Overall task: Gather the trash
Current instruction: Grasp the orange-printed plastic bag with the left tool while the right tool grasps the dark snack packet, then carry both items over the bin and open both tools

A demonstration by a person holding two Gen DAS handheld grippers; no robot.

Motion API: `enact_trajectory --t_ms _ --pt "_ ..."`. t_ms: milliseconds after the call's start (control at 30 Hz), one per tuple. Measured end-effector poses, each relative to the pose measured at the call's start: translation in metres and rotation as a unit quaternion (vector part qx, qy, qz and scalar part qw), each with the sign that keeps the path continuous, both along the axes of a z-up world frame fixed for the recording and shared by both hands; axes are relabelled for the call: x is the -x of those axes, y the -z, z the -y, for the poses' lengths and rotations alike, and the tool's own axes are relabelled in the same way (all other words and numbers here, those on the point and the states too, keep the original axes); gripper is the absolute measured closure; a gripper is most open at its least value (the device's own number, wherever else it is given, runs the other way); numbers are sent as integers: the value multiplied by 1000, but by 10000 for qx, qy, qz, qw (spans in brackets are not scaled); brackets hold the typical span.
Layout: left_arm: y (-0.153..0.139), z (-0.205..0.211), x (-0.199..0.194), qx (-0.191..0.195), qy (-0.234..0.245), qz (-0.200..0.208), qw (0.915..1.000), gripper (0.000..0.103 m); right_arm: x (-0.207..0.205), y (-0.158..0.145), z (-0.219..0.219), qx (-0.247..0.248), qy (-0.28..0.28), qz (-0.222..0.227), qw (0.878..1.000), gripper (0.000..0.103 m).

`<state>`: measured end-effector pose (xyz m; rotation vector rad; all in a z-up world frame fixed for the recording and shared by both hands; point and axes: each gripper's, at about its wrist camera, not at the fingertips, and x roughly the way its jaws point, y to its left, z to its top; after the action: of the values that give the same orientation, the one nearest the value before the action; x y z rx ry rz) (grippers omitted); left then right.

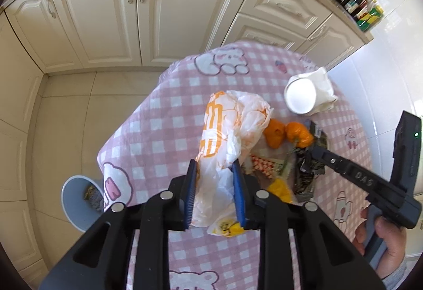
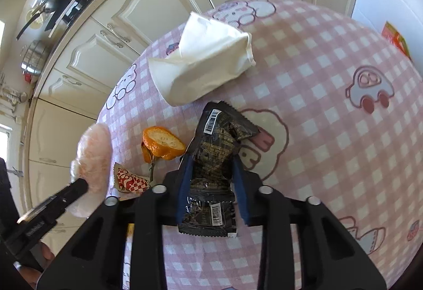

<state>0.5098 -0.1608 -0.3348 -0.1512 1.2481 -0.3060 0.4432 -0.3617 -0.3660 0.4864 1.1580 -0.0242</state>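
Cream kitchen cabinets [image 1: 105, 20] stood behind the pink checked table [image 1: 164, 131]. My left gripper [image 1: 215, 193] was clenched on the white-and-orange plastic bag [image 1: 227, 136] near the table's middle; my right gripper [image 2: 211, 189] pinched the black snack wrapper [image 2: 214, 157]. Orange peel [image 2: 162, 143] lay just beside it, a crumpled white tissue [image 2: 203, 59] toward the far edge.

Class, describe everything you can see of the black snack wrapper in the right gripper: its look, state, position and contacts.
The black wrapper is a crinkled, glossy foil-like packet with gold print, white barcode labels and serrated ends. It looks empty and creased, its upper part folded over. It runs lengthwise between the blue pads of the right gripper, which close on its middle. It is over the pink checked tablecloth, near the orange peel; whether it touches the cloth is unclear.
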Motion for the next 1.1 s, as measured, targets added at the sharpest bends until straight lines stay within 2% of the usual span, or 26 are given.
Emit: enact_trajectory --t_ms 233,500,733,967,1100 --pt "-28 -11 10 334 -95 276 9990 79 13 -21 -6 275 -42 226 9994 84" --pt "-54 -62 32 551 -454 453 9964 79 33 -79 -47 519 -366 846 9944 85" --pt "-70 -145 59 537 -1010 513 9921 79 32 -97 -151 180 -1200 1028 9873 85" --pt "-66 -256 101 296 -1671 337 9849 79 34 -77 -280 -305 -2092 692 9749 85" --pt "-57 -312 122 189 -1968 222 9800 79 38 -62 -340 -430 -2434 485 9678 85"
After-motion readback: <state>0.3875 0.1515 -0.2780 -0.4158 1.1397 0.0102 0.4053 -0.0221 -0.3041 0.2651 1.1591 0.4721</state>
